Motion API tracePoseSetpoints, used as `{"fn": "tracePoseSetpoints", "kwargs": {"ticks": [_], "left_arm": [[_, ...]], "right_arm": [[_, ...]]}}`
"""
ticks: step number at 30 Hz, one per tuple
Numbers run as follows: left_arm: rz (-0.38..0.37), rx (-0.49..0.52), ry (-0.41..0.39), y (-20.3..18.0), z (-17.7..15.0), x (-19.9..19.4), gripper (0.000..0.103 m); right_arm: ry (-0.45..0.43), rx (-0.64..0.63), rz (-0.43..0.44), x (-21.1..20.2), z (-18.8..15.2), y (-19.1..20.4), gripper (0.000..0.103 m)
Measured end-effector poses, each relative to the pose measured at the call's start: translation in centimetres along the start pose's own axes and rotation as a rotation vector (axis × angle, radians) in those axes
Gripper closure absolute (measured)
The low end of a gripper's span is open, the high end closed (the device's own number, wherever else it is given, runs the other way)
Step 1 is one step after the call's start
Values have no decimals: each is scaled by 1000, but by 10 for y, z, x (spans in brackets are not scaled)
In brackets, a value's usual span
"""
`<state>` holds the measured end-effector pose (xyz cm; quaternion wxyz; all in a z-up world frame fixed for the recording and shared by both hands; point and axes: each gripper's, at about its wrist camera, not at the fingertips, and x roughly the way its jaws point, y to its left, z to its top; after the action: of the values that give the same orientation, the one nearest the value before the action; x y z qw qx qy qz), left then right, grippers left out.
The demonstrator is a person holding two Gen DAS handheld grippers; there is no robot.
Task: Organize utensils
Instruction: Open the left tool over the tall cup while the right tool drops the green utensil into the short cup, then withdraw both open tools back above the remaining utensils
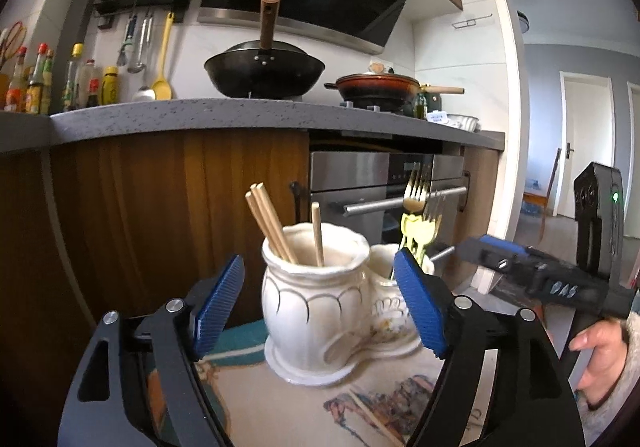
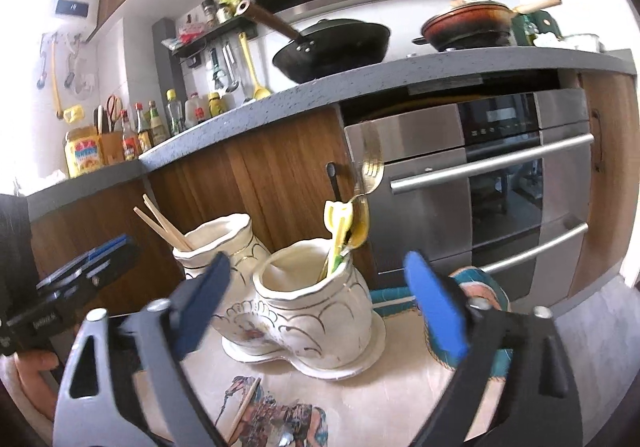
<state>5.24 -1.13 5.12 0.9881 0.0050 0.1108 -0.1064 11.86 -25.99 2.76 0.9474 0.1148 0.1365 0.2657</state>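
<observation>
Left wrist view: the left gripper (image 1: 320,303) has its blue-padded jaws spread apart, nothing clamped btwn them. Framed in the gap is a white ceramic double-pot utensil holder (image 1: 320,311) standing upright on a tabletop (image 1: 276,399) w/ a printed cloth. The nearer, larger pot holds wooden chopsticks (image 1: 272,225), three leaning left and one more upright. The second pot, joined to its right side, holds forks (image 1: 418,187) and yellow-handled utensils (image 1: 420,227), tines up. One loose chopstick (image 1: 376,421) lies flat on the cloth in front of the holder. At right edge, the right gripper (image 1: 480,247) reaches in from the side, gripped by a person's hand (image 1: 600,355); its tips sit just beside the fork pot, not touching that I can tell.

Right wrist view: the right gripper (image 2: 316,303) also has jaws wide apart and empty; blur softens the left finger. From this side the fork pot of the holder (image 2: 316,311) is nearest, w/ the yellow utensils (image 2: 338,231) and a gold fork (image 2: 370,175) sticking up; the chopsticks (image 2: 164,227) are in the far pot. The loose chopstick (image 2: 244,411) lies on the cloth near the bottom edge. The left gripper (image 2: 100,259) enters at left.

Bkgd: a grey countertop (image 1: 248,113) w/ a black wok (image 1: 264,67), and a steel oven (image 2: 480,175) below.
</observation>
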Motion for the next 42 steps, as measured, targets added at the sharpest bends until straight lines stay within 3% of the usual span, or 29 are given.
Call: {"fn": "tracePoseSetpoints", "kwargs": {"ticks": [3, 6, 24, 35, 42], "left_arm": [[9, 0, 18, -1, -7, -6, 20], [21, -11, 71, -2, -20, -7, 9], [59, 1, 376, -20, -74, 1, 6], [51, -49, 502, -20, -85, 17, 6], [11, 28, 562, -41, -96, 26, 6]], "right_arm": [[-2, 21, -3, -11, -3, -2, 5], [7, 31, -19, -20, -8, -2, 5], [130, -33, -100, -41, -45, 19, 5], [172, -30, -138, -40, -49, 10, 5], [194, -25, -137, -36, -52, 7, 5]]}}
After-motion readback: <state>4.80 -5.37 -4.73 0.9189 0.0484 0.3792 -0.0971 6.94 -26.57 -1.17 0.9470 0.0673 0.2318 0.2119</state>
